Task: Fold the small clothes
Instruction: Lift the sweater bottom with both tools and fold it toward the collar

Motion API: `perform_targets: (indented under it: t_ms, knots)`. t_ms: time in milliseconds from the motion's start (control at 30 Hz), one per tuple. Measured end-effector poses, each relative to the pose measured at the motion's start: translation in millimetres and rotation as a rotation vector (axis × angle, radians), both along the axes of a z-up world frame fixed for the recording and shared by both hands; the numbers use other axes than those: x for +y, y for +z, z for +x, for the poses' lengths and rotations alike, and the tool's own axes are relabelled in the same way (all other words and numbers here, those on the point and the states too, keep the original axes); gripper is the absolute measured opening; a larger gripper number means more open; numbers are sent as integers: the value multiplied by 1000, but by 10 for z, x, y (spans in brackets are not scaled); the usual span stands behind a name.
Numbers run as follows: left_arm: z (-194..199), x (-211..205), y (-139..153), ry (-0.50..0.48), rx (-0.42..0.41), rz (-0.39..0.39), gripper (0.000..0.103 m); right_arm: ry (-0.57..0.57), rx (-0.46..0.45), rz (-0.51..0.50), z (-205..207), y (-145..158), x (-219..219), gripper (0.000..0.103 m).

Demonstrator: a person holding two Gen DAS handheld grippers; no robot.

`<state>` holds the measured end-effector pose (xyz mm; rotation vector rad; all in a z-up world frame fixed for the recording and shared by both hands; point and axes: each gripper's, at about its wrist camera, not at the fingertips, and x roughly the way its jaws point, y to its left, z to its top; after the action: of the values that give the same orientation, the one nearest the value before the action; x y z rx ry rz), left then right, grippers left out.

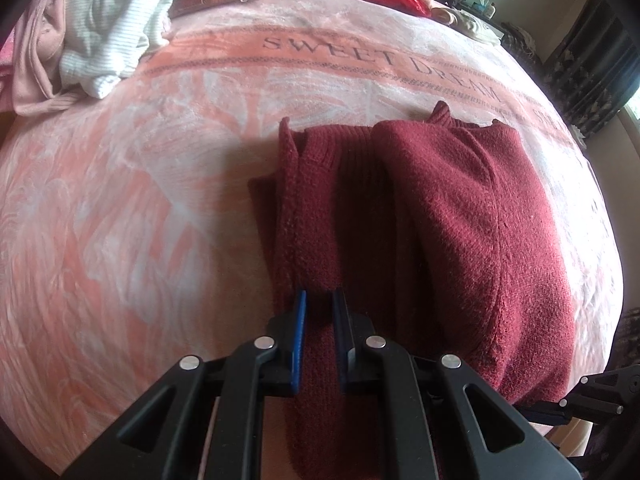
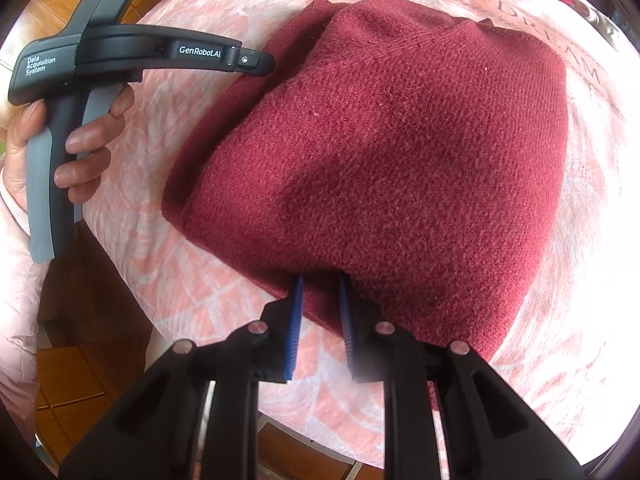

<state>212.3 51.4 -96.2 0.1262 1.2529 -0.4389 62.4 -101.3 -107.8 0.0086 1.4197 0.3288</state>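
Hand-held gripper [image 2: 320,284] at sweater [image 2: 400,140] hem

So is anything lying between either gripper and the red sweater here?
Nothing visible. The left gripper and right gripper each have the sweater's near edge between their fingers already.

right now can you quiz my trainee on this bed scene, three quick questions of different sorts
1. True or false: the maroon sweater lies spread flat, not yet folded.
2. What do the left tongs have between their pads? A) a white striped top B) a strip of the sweater C) nothing
3. Fill in: the blanket reads "SWEET ____".

Key: 1 false, its sides are already folded in. 2 B. 3 DREAM.
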Motion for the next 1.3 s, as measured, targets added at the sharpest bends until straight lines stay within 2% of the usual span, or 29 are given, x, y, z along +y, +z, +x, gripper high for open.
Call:
perform_targets:
  t_ms: [767, 900, 967, 1133, 1233, 1300]
  knots:
    - [-109, -18, -82, -9, 3, 18, 12, -58, -3, 5, 103, 24, -167, 15]
    - [-133, -19, -77, -6, 4, 18, 12, -50, -24, -9, 73, 91, -145, 23]
    - [-148, -25, -67, -14, 8, 21, 18, -28, -35, -10, 45, 118, -84, 35]
    - [-241, -5, -18, -21, 26, 4, 28, -17, -30, -6, 26, 115, -18, 36]
    - [-311, -34, 56, -34, 31, -15, 30, -39, -26, -14, 36, 121, -84, 36]
    - [-352, -96, 103, -50, 26, -17, 36, -50, -26, -20, 35, 129, -121, 36]
